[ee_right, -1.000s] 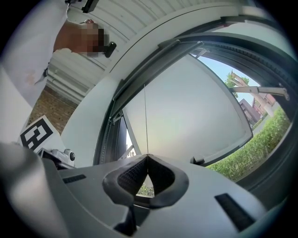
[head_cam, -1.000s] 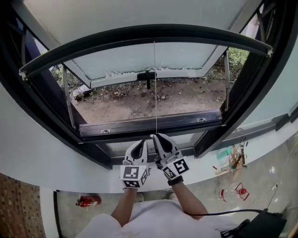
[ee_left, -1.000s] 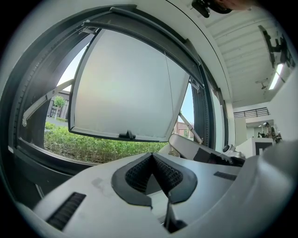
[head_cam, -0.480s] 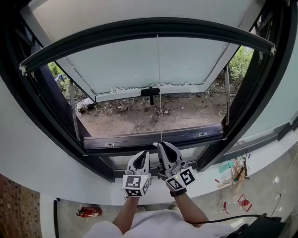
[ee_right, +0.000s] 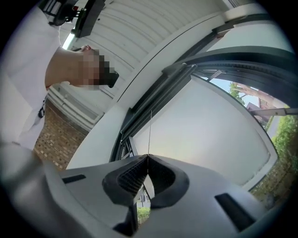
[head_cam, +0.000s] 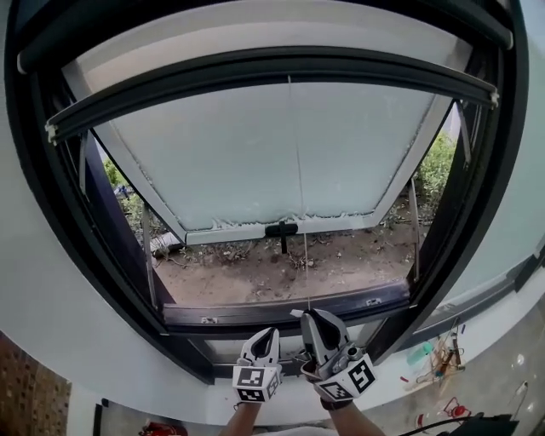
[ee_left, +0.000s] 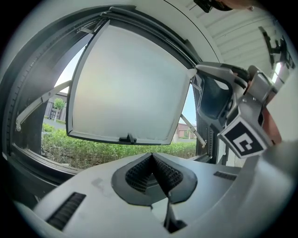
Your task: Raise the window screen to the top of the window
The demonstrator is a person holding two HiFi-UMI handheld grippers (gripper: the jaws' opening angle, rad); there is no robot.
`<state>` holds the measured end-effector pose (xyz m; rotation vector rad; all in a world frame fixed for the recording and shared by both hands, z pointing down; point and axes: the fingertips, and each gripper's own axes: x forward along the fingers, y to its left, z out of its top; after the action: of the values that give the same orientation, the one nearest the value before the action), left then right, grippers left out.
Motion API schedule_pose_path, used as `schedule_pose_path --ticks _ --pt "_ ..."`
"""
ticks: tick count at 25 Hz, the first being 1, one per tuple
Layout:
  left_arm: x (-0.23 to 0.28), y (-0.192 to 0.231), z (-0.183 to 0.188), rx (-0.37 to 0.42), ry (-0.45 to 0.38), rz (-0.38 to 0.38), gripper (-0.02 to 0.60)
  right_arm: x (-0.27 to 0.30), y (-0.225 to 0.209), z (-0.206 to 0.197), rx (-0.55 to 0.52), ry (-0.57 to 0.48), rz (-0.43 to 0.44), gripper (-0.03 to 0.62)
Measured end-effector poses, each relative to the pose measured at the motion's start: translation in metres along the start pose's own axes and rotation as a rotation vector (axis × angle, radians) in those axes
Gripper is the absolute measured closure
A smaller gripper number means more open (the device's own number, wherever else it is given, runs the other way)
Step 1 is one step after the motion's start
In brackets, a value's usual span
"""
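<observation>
The window screen's dark bottom bar [head_cam: 281, 61] arches across the upper part of the window frame [head_cam: 111, 247], just below the top housing [head_cam: 255, 15]. A thin pull cord [head_cam: 299, 196] runs from the bar straight down to my right gripper [head_cam: 310, 313], which is shut on the cord's lower end just above the sill. In the right gripper view the cord [ee_right: 150, 130] rises from my shut right gripper [ee_right: 148, 157] to the bar. My left gripper [head_cam: 270, 333] sits beside the right one, shut and holding nothing. In the left gripper view my left gripper [ee_left: 152, 155] is shut the same way.
Beyond the frame, a frosted sash [head_cam: 255, 153] with a black handle [head_cam: 281, 229] is swung outward over bare soil [head_cam: 281, 272] and shrubs. The dark sill [head_cam: 255, 313] lies just ahead of both grippers. Small clutter [head_cam: 438, 349] lies on the floor at the right.
The screen's bottom bar has risen well away from the sill, and the cord between it and my right gripper is longer. Both grippers stay low near the sill. The head view has tilted upward.
</observation>
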<state>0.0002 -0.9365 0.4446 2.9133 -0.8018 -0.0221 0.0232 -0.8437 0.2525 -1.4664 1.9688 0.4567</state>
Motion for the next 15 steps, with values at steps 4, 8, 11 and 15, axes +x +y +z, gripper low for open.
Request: schedule_pose_path --ticks 4,8,11,15 --pt "0.004 0.003 0.005 0.001 -0.008 0.004 0.58 0.008 0.004 0.024 0.038 -0.043 0.026 0.592" --pt "0.005 0.007 0.003 -0.001 -0.011 0.009 0.58 0.01 0.007 0.039 0.053 -0.083 0.047 0.592" --pt "0.004 0.008 0.002 0.0 -0.009 0.01 0.58 0.015 0.006 0.046 0.091 -0.102 0.039 0.592" --pt "0.004 0.007 0.001 -0.001 -0.006 0.012 0.58 0.022 0.011 0.068 0.187 -0.185 0.096 0.592"
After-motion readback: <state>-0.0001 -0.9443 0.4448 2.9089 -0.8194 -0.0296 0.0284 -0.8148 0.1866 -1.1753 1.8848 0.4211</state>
